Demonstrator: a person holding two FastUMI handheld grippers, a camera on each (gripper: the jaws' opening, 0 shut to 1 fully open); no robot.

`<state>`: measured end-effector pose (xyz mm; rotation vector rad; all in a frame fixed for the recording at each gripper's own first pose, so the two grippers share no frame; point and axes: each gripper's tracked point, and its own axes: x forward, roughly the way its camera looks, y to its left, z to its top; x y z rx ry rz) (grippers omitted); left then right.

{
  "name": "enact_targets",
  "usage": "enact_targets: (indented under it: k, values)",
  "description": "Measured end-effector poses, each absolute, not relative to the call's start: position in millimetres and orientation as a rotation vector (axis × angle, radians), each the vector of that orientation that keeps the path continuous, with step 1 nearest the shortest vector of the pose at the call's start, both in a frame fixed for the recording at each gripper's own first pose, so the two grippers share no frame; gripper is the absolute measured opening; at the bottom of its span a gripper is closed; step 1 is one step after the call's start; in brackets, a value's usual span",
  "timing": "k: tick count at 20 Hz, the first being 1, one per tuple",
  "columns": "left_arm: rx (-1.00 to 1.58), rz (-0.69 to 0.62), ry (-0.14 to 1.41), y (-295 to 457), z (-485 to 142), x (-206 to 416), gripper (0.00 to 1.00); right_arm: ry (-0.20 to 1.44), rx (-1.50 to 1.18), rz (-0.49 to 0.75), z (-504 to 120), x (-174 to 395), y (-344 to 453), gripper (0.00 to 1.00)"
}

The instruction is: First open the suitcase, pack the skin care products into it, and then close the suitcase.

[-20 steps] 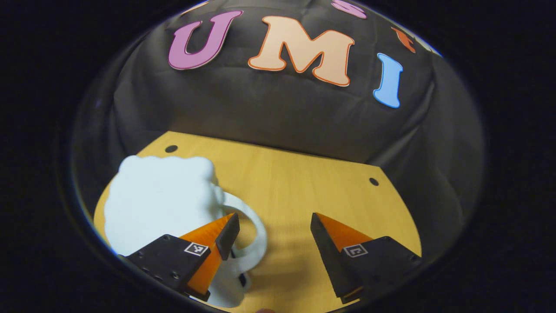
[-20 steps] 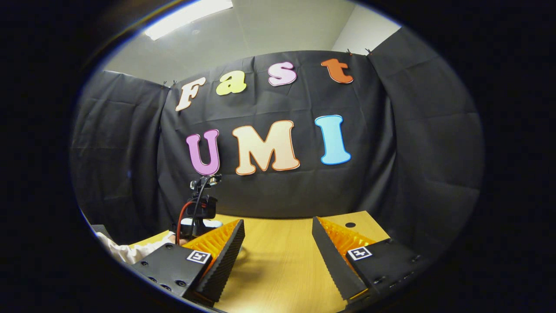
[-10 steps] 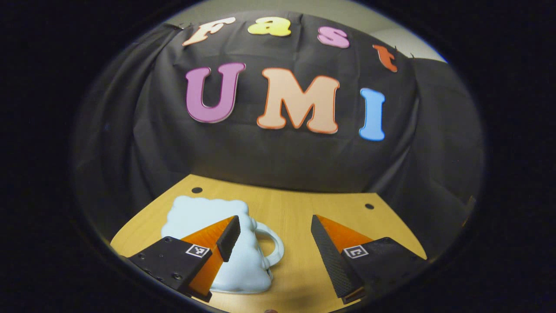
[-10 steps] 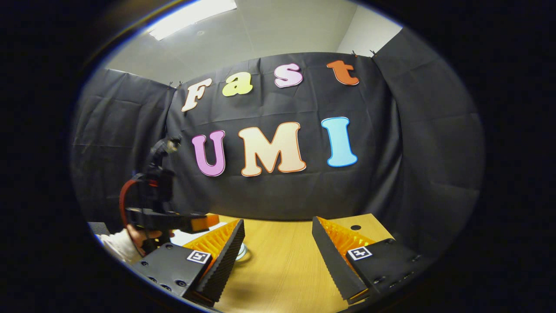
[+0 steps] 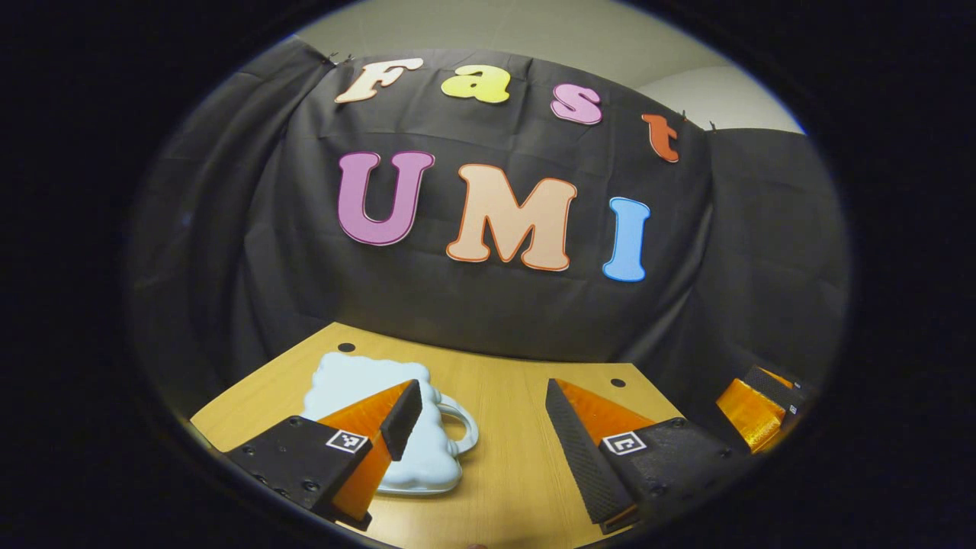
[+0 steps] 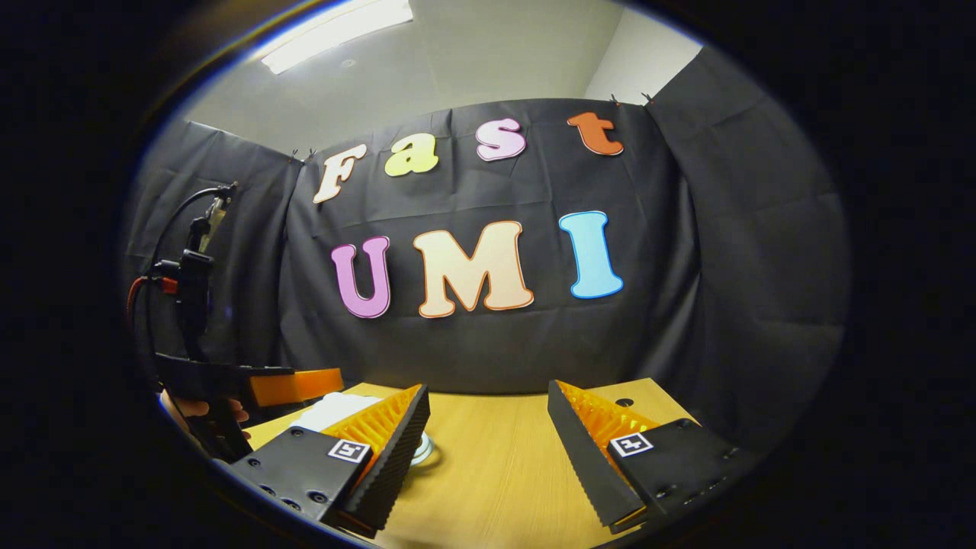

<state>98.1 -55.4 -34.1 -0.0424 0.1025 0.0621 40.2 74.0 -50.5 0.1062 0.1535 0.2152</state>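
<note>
So I'm holding both claws up over the wooden table (image 5: 503, 396) right now, and neither one is gripping anything. Starting on the left: in the left gripper view, the suitcase (image 5: 358, 381), which is this pale blue, cloud-shaped little case with a loop handle (image 5: 463, 427) sticking out on its right side, is lying flat and closed on the left part of the table, toward the far edge near the black cloth wall. My left gripper (image 5: 480, 423) is hanging above the near side of it with its jaws spread wide, the left finger overlapping the case in the picture, but I can't tell if it's actually touching. Moving right, the middle of the table is just bare wood showing between the fingers. Far right in that same view, my right gripper (image 5: 755, 400) is peeking in at the edge. In the right gripper view, the right gripper (image 6: 488, 423) is also sitting wide open over the wood, with the left gripper (image 6: 293, 385) and the hand (image 6: 202, 412) holding it off on the left, and a bit of the suitcase (image 6: 332, 408) peeking out just behind my left finger.
</note>
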Motion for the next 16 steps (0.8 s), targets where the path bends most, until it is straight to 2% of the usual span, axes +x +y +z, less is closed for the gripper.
enact_targets:
  k: [1, 16]
  values:
    - [-0.048, 0.054, 0.104, -57, -34, 100, 0.95, 0.149, 0.107, 0.215, -49, 39, 75, 0.98]
    - [-0.005, -0.003, 0.138, -67, -36, 99, 0.95, 0.124, 0.143, 0.131, -37, 26, 53, 0.98]
